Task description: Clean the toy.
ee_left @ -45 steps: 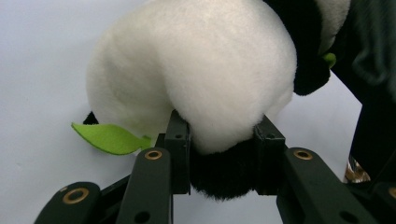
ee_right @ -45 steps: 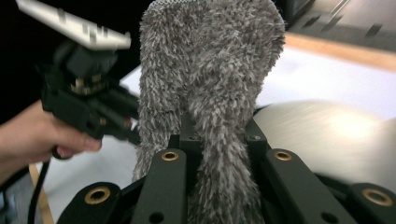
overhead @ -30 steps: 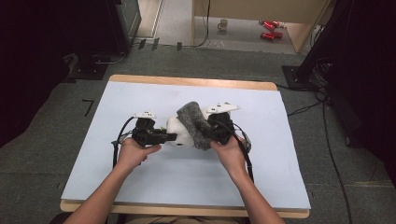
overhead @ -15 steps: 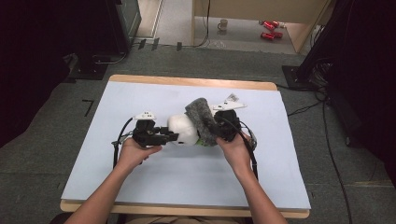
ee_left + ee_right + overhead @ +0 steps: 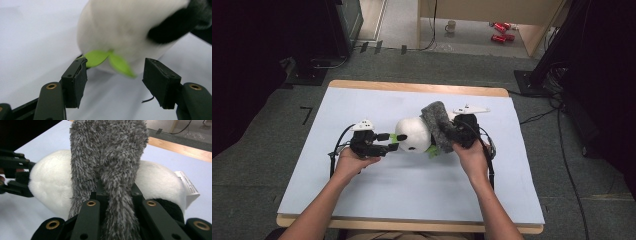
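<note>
Closest in, clamped tight on the grey fuzzy cloth (image 5: 110,152) with the right gripper (image 5: 110,192), pile bulging up between the shut jaws. Draped over the back of the plush toy (image 5: 412,135), at the side toward the right gripper. Likely gripped that way to pull the cloth round or over the toy as a wrap.

On the opposite side of the plush toy, spread wide with the left gripper (image 5: 115,75), grasping nothing. Set with one jaw pad just at a green leaf (image 5: 96,57) that sticks out from under the toy's white body, the other pad well clear. Probably poised there to steady the toy or pinch the leaf while the cloth is tugged; touching or merely close, cannot tell.

Under the plush toy, resting on the pale blue table (image 5: 412,185), about mid-table. Beside the toy's far flank in the right gripper view, a white sewn-in tag (image 5: 187,185).

Far beyond the plush toy, on the floor past the table edge, a mug (image 5: 451,26); contents too small to tell. No other container near the toy.
</note>
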The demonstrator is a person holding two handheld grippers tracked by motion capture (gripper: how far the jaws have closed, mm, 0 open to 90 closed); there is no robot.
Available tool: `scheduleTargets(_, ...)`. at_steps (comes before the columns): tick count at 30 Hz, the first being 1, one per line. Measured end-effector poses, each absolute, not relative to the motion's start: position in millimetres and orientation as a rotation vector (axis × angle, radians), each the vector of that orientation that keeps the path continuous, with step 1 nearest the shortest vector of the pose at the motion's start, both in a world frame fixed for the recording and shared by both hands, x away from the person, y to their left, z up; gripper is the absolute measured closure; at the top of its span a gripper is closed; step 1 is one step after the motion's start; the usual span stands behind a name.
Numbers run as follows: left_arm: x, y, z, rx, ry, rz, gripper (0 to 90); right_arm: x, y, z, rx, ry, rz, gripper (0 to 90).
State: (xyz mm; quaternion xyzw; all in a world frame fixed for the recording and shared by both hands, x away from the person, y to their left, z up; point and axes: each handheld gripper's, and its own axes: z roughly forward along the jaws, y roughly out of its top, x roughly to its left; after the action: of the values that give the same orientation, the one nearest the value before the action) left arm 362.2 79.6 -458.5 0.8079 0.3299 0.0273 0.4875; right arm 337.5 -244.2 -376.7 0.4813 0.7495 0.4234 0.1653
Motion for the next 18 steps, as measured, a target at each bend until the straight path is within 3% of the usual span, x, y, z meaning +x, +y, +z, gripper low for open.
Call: scheduleTargets(18, 382.9, 62.1, -470.6, 1.859, 0.713, 0.044, 36.1, 341.8, -275.9, -378.7, 1.468, 2.12, 1.263, 76.7)
